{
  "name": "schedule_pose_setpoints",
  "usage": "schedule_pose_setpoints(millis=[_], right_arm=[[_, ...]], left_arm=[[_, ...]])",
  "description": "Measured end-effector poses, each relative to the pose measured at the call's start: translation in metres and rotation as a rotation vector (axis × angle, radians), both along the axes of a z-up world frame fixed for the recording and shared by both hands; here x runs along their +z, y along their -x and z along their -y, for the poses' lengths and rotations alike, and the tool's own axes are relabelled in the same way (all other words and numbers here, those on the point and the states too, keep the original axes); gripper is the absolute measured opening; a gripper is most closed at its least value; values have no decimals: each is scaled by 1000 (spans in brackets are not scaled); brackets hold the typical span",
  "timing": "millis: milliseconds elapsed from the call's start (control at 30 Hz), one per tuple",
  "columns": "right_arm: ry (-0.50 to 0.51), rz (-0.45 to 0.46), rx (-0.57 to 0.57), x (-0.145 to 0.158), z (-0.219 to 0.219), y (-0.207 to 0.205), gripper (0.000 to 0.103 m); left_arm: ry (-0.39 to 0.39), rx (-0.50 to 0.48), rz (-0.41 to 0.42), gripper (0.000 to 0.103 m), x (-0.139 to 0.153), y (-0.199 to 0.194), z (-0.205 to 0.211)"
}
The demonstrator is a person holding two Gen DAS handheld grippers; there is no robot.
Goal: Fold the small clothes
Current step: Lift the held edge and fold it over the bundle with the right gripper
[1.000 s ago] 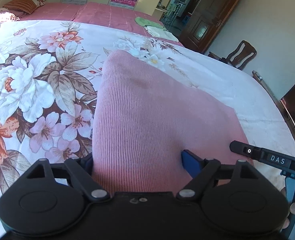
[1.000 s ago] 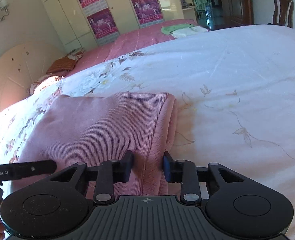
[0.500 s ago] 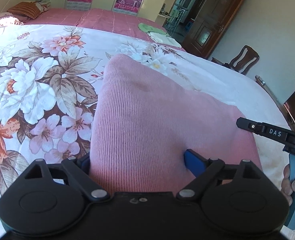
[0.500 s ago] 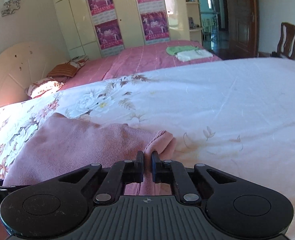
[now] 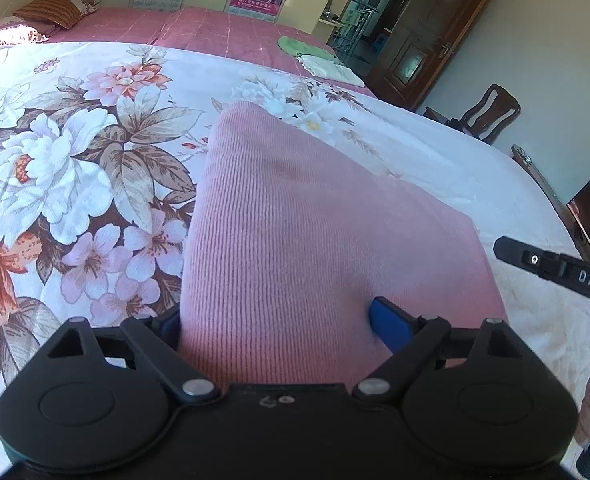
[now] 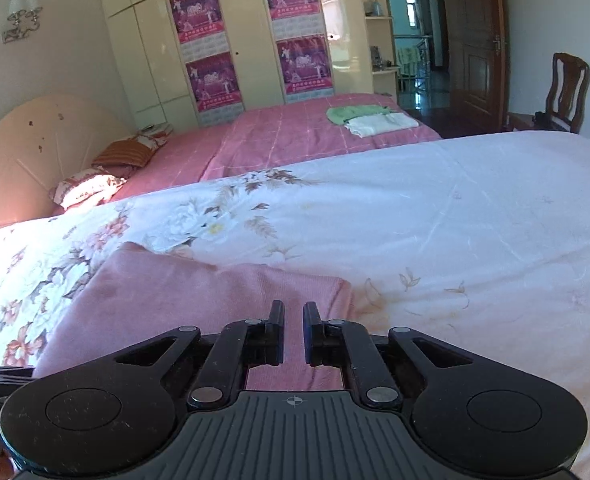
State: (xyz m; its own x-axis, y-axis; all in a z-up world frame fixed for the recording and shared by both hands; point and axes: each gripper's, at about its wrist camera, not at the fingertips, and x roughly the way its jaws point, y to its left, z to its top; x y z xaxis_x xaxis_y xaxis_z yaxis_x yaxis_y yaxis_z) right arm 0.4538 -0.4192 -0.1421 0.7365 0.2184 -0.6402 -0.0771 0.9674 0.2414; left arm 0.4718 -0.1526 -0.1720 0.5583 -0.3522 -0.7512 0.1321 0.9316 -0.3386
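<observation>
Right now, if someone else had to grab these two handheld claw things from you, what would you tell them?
Left gripper: jaws wide open, straddling the near edge of the pink knit garment; no grip.
Right gripper: shut on the garment, close to its right edge.
The garment lies mostly flat on the floral bedspread.
A green cloth and a white cloth lie on the far pink bed.
Done: the right edge is pinched, apparently ready to fold over.
Left: probably carry that edge across, smooth the garment, let go. How many folds it already has I cannot tell.
</observation>
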Motion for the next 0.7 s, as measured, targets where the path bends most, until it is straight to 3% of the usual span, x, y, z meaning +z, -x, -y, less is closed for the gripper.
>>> schedule_pose_setpoints(millis=[167, 233, 367, 433, 467, 500, 533, 600, 700], right_arm=[[61, -78, 52, -25, -25, 11, 9], [80, -70, 57, -37, -25, 16, 9], [55, -66, 36, -28, -19, 17, 11], [48, -44, 6, -23, -12, 23, 53], [49, -40, -12, -23, -8, 24, 89], [43, -36, -17, -24, -4, 25, 92], [35, -64, -16, -27, -1, 22, 91], [-36, -119, -16, -34, 8, 18, 75], [-154, -178, -52, -48, 23, 8, 74]], left_arm=[[-17, 5, -2, 92, 0, 0, 2], [-27, -1, -1, 93, 0, 0, 3], [-29, -5, -3, 93, -1, 0, 3], [-23, -5, -6, 93, -1, -1, 2], [-20, -6, -7, 93, -1, -1, 2], [-17, -8, -7, 93, -1, -1, 1], [-13, -10, -7, 92, -1, 0, 1], [-5, -10, -7, 91, -2, 0, 0], [1, -17, -7, 90, -2, 0, -1]])
